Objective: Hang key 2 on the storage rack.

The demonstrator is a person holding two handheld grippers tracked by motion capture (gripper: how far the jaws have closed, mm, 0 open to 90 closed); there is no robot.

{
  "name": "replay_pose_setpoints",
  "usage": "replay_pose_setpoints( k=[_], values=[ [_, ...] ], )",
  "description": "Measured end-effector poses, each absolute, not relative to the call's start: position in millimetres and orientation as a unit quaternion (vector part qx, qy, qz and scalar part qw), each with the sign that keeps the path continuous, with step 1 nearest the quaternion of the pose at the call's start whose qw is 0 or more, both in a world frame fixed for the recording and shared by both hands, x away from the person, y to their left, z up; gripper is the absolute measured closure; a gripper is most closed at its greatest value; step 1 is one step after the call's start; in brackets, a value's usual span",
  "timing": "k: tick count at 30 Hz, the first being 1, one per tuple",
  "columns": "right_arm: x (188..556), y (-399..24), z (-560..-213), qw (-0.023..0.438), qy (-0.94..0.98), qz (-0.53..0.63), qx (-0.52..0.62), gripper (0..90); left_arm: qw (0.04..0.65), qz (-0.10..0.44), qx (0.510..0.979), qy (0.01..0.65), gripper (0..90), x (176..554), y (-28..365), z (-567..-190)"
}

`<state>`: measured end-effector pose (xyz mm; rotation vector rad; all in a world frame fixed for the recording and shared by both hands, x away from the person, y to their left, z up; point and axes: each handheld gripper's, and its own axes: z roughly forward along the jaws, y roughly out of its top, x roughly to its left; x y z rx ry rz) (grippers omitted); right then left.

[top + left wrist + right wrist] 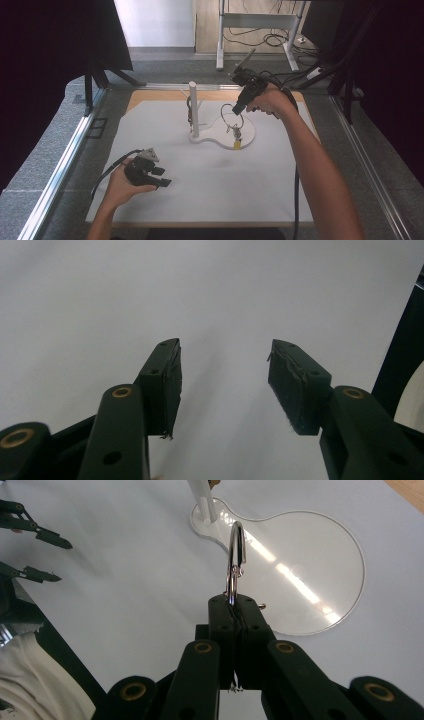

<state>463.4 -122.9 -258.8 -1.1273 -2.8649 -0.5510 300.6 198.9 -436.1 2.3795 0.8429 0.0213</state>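
Observation:
A white stand has an upright post [193, 107] with side pegs on a glossy keyhole-shaped base [215, 132]. My right gripper [236, 109] is above the base's round part, shut on a metal key ring [231, 114]. Keys [235, 132] and a yellow tag [236, 145] dangle from the ring down to the base. In the right gripper view the ring [236, 545] stands straight up from the closed pads [225, 617], with the base [310, 565] behind it. A dark item [190, 112] hangs on the post. My left gripper [166, 177] lies low at the mat's near left, open and empty [223, 375].
The white mat [210, 190] covers a wooden board [150, 95] framed by metal rails [65, 160]. Black curtains stand at both sides. A desk frame [255, 22] and floor cables lie beyond the table's far edge.

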Motion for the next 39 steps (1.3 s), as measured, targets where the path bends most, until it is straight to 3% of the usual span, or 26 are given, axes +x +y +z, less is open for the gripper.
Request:
replay_pose_setpoints(
  k=[39],
  values=[
    [492.1,-90.7,-265.3,-0.001,-0.92,-0.162,-0.357,87.5,0.31,0.006,0.898,0.313,47.8,300.1,202.2,-432.6]
  ],
)
